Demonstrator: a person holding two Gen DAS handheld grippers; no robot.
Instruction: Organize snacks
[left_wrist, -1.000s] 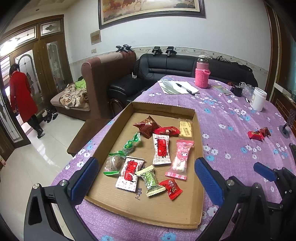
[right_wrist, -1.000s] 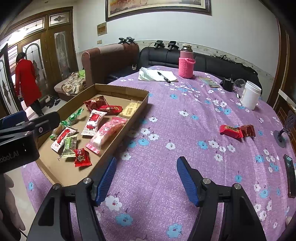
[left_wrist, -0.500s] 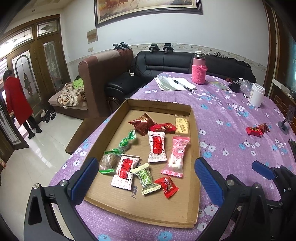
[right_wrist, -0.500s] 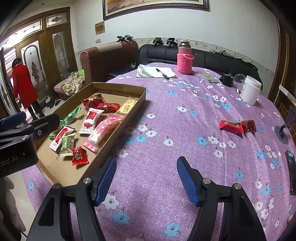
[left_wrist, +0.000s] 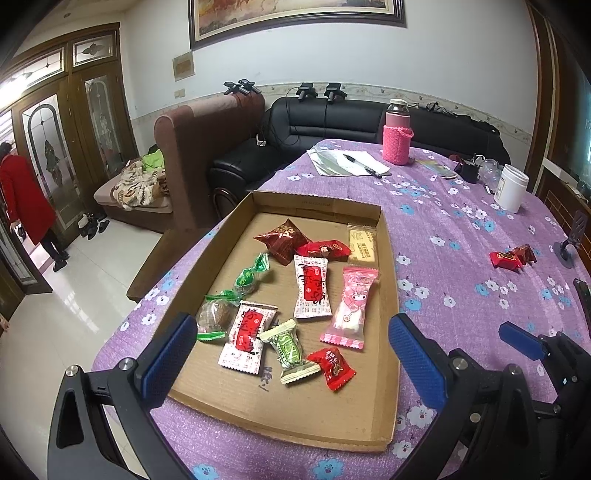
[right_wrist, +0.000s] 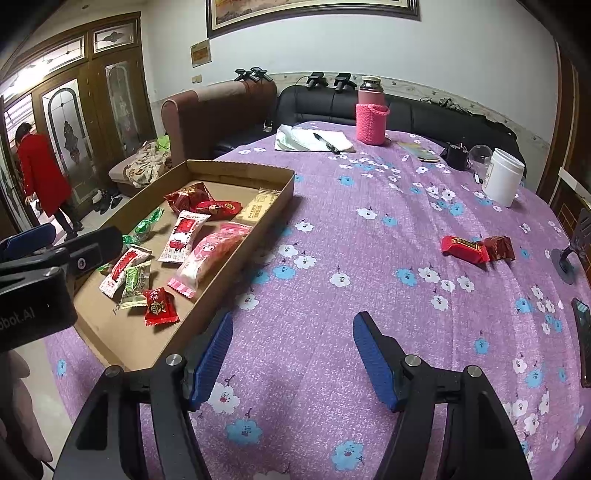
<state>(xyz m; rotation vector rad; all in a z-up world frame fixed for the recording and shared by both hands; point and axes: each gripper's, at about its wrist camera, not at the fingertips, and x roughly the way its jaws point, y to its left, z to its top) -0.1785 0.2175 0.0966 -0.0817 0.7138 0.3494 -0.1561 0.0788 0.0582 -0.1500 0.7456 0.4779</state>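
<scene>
A shallow cardboard tray (left_wrist: 317, 205) (right_wrist: 240, 170) lies on the purple flowered tablecloth and holds several wrapped snacks, among them a pink packet (left_wrist: 351, 306) and a small red candy (left_wrist: 334, 367). Two red snacks (right_wrist: 465, 249) (left_wrist: 511, 258) lie together on the cloth, far right of the tray. My left gripper (left_wrist: 291, 325) hovers open over the tray's near end with nothing between its blue pads. My right gripper (right_wrist: 293, 319) is open over bare cloth just right of the tray, well short of the two red snacks.
At the table's far side are a pink-sleeved bottle (right_wrist: 371, 122), papers with a pen (right_wrist: 314, 140) and a white jar (right_wrist: 502, 181). A phone (right_wrist: 583, 339) and a small stand (right_wrist: 572, 251) sit at the right edge. A person in red (right_wrist: 40, 177) stands by the door.
Both grippers stay open and in place. The person in red has shifted a little by the door.
</scene>
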